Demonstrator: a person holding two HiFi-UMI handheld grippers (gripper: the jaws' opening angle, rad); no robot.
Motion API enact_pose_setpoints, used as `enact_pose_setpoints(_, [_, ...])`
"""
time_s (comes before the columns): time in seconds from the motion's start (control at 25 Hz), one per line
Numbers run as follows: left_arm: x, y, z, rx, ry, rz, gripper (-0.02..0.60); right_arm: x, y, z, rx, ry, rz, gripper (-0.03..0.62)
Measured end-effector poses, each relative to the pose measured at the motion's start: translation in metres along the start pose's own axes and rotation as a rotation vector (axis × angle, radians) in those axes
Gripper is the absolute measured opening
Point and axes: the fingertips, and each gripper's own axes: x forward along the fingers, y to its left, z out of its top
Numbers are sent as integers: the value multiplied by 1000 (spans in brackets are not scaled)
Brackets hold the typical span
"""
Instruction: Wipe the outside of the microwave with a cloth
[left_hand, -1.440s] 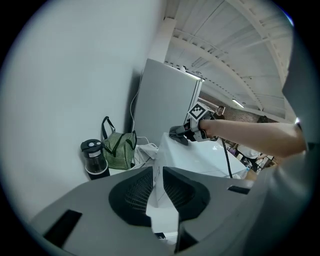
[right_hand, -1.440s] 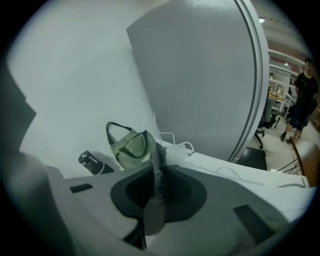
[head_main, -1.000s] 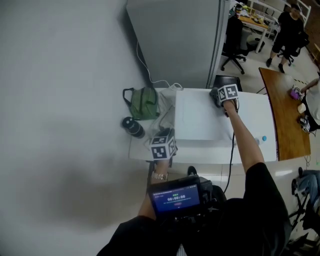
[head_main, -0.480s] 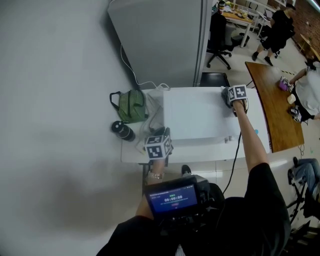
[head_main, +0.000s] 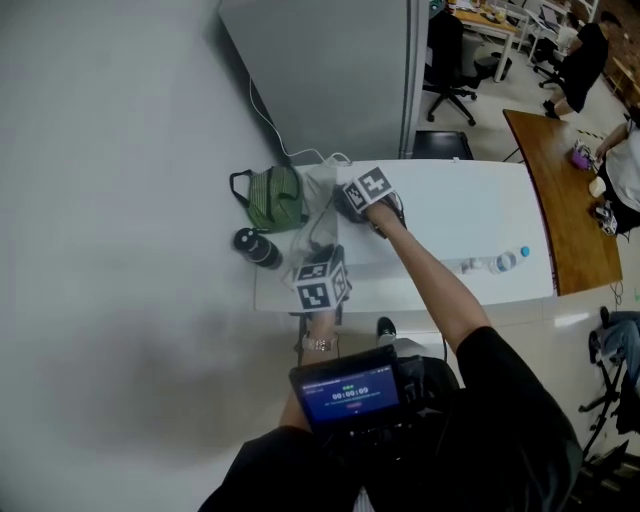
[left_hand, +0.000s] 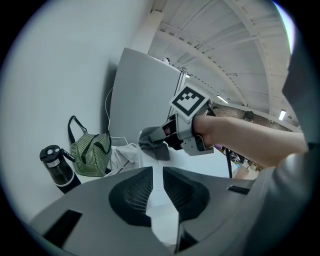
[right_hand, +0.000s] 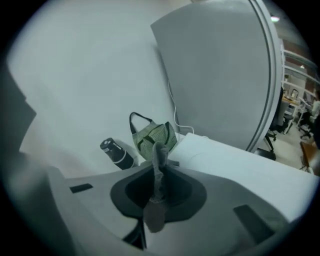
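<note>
The white microwave (head_main: 455, 215) stands on a white table, and I see its top from above. My right gripper (head_main: 352, 200) sits at the microwave's far-left edge, shut on a grey cloth (head_main: 343, 203). The right gripper view has the cloth (right_hand: 159, 165) pinched upright between the jaws, with the microwave (right_hand: 240, 162) to the right. My left gripper (head_main: 322, 268) is held lower, at the table's near-left corner, off the microwave. The left gripper view shows the jaws of the left gripper (left_hand: 155, 187) a narrow gap apart and empty, facing the right gripper (left_hand: 151, 138) and its cloth (left_hand: 154, 148).
A green striped bag (head_main: 270, 198) and a black bottle (head_main: 255, 248) stand left of the microwave, with white cables beside them. A plastic water bottle (head_main: 497, 263) lies on the table (head_main: 520, 285) at the right. A grey partition (head_main: 330, 70) rises behind. A wooden table (head_main: 570, 210) and people are further right.
My right gripper has carried the cloth from the microwave's far-right corner across the top to its left edge. The left gripper has stayed near the table's front-left corner.
</note>
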Motion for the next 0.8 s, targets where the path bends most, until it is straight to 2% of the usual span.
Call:
enact_pose_setpoints(0.08, [0, -2, -1, -1, 3, -1, 51, 8, -7, -14, -5, 27, -21, 35])
enact_pose_setpoints(0.2, [3, -2, -2, 2, 11, -5, 51, -6, -34, -32, 20, 10, -36, 37])
enact_pose_setpoints(0.32, [10, -8, -4, 5, 20, -22, 51, -42, -87, -60, 39, -17, -133, 37])
enact_pose_setpoints(0.48, [19, -26, -1, 20, 19, -65, 51, -111, -174, -115, 149, -65, -276, 37])
enact_pose_setpoints(0.6, [24, -37, -3, 31, 25, -92, 51, -162, -230, -159, 215, -62, -406, 37])
enact_pose_setpoints(0.68, [25, -45, -6, 36, 31, -107, 51, -190, -256, -183, 251, -55, -470, 37])
enact_pose_setpoints(0.8, [22, -53, -6, 43, 32, -119, 51, -210, -275, -198, 282, -38, -533, 37])
